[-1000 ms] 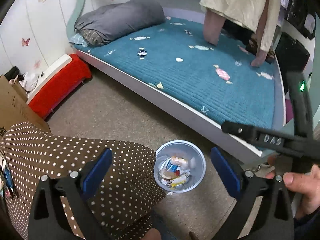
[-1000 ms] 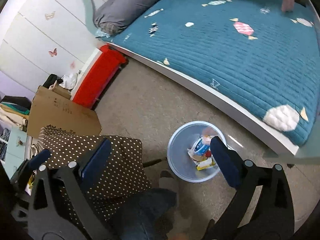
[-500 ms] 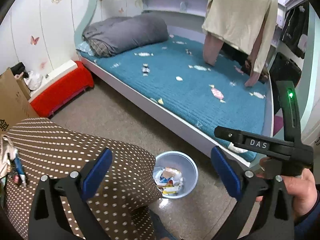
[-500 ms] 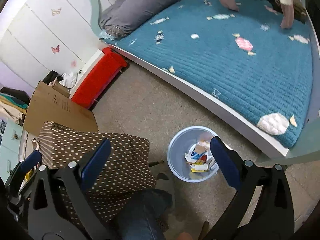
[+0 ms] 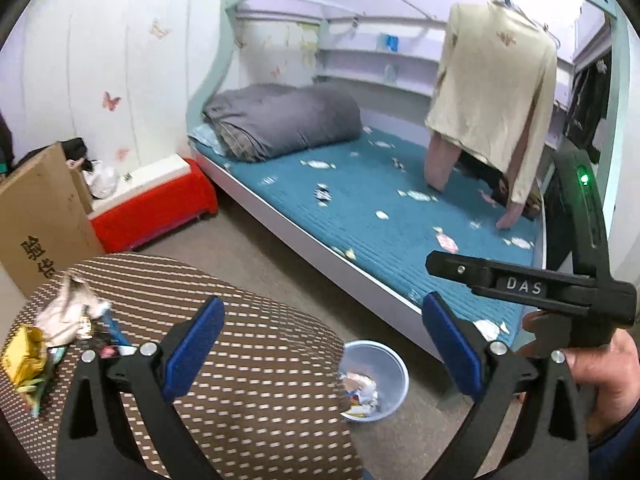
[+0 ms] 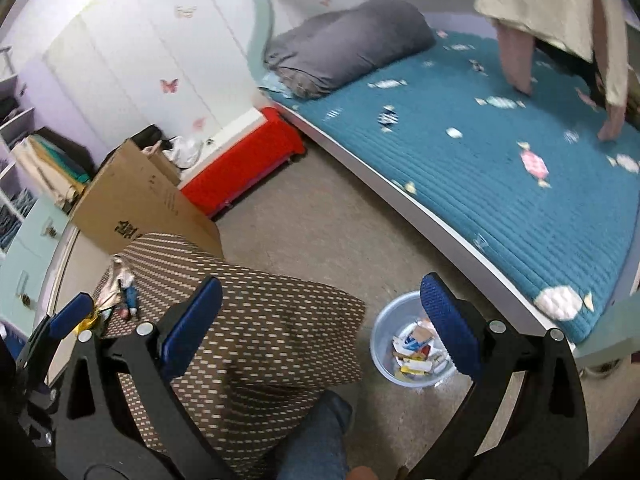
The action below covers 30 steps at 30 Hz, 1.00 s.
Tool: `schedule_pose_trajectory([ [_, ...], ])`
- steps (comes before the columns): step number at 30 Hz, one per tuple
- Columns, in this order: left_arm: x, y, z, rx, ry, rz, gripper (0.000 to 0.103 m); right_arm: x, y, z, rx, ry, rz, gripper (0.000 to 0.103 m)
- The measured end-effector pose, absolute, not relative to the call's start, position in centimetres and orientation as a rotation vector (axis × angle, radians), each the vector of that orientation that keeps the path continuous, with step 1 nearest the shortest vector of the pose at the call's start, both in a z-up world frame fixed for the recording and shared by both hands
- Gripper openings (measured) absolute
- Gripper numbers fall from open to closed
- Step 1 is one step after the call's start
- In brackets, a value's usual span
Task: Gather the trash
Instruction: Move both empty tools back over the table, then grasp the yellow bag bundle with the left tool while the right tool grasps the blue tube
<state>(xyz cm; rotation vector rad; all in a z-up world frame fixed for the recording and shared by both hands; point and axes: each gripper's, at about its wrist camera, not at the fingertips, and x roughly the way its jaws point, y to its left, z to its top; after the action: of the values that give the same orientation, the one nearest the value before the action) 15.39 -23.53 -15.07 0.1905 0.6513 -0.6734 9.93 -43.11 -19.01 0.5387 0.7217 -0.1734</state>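
Crumpled wrappers (image 5: pixel 60 320) on dotted cloth (image 5: pixel 256 380)

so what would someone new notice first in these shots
Probably the big teal bed cover printed with candy shapes, filling the right half of the room, with a grey rolled duvet at its head. Next, the brown polka-dot stool in the foreground with trash piled at its left edge, and the bin of wrappers on the floor beside it. Both grippers' blue jaws are open and empty.
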Motion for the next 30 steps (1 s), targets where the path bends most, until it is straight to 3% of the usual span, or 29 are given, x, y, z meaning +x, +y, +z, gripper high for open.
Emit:
schedule_pose_trajectory([
  [15,16.6,-9.5,-12.3,0.045,0.577,-0.491,0.097,14.5,-31.6,-14.6,0.359,0.716,0.037,0.097],
  [30,21.0,5.8,-15.0,-0.002,0.616,-0.193,0.097,19.2,-21.9,-17.6,0.223,0.814,0.183,0.097],
])
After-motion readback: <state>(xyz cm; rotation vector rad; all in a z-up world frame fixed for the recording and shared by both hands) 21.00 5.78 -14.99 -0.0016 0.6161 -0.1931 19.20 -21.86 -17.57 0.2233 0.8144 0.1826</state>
